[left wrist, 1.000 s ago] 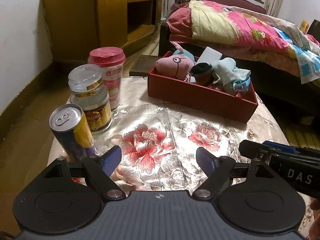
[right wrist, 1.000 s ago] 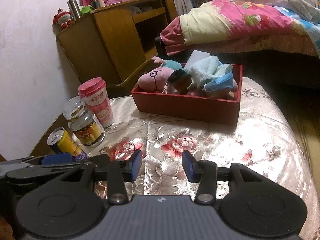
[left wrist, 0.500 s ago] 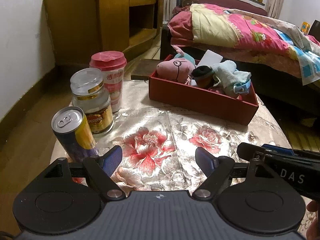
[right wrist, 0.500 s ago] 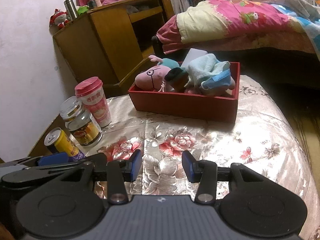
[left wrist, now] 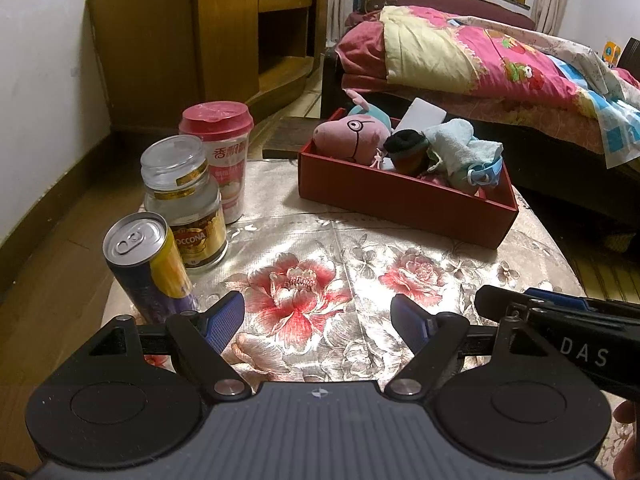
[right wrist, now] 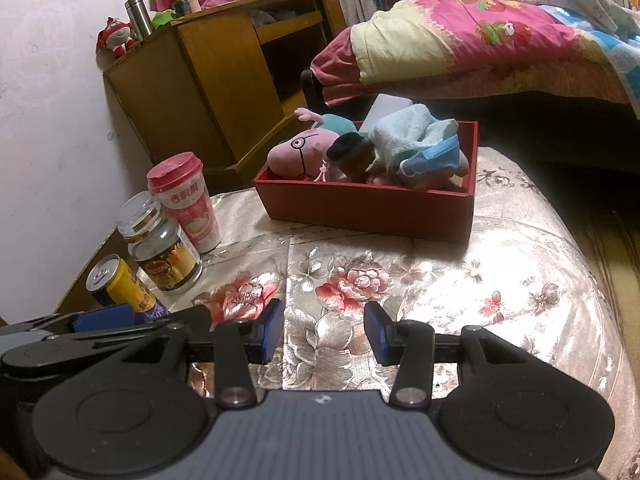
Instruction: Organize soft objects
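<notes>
A red box (left wrist: 404, 204) (right wrist: 360, 208) stands at the far side of the flower-patterned table. In it lie a pink pig plush (left wrist: 352, 140) (right wrist: 296, 156), a dark rolled sock (left wrist: 406, 148), a light blue towel (left wrist: 460, 140) (right wrist: 404, 132) and a blue face mask (right wrist: 432, 160). A white block (left wrist: 424, 114) leans at its back. My left gripper (left wrist: 318, 312) hovers open over the near cloth, holding nothing. My right gripper (right wrist: 323, 320) is beside it, jaws narrower but apart, also holding nothing. Each gripper shows at the edge of the other's view.
On the left of the table stand a yellow and purple can (left wrist: 148, 264), a glass coffee jar (left wrist: 184, 204) and a pink-lidded cup (left wrist: 220, 152). Beyond the table are a wooden cabinet (left wrist: 192, 36) and a bed with a pink quilt (left wrist: 480, 56).
</notes>
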### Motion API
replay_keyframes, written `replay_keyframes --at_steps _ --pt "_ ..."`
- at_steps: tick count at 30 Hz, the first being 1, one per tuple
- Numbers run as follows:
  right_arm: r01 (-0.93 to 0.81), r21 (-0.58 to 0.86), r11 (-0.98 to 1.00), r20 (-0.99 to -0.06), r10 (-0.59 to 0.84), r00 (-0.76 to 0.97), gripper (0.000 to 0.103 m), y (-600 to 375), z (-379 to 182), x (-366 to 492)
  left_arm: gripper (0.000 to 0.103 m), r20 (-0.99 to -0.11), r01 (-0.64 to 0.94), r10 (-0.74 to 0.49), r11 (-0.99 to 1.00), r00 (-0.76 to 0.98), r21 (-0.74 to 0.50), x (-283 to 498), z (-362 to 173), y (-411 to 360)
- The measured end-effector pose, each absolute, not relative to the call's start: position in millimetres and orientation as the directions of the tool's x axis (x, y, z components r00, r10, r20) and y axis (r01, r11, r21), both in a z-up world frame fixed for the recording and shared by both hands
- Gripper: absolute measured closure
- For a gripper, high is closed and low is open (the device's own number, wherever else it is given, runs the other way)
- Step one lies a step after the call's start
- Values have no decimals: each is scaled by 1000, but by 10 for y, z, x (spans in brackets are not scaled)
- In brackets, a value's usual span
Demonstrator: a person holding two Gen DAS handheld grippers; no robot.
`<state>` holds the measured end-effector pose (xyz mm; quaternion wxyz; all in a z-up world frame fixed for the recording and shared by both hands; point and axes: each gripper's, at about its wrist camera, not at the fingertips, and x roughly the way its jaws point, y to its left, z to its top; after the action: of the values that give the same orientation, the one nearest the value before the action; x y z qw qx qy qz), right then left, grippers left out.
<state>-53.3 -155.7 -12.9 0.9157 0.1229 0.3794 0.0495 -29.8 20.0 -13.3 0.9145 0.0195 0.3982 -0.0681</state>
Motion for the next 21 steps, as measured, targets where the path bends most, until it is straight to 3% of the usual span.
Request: replay_keyframes --at_steps 21 --pt "2 262 965 -683 184 707 81 -1563 -137 -531 24 -728 143 -100 990 678 -3 -294 -124 191"
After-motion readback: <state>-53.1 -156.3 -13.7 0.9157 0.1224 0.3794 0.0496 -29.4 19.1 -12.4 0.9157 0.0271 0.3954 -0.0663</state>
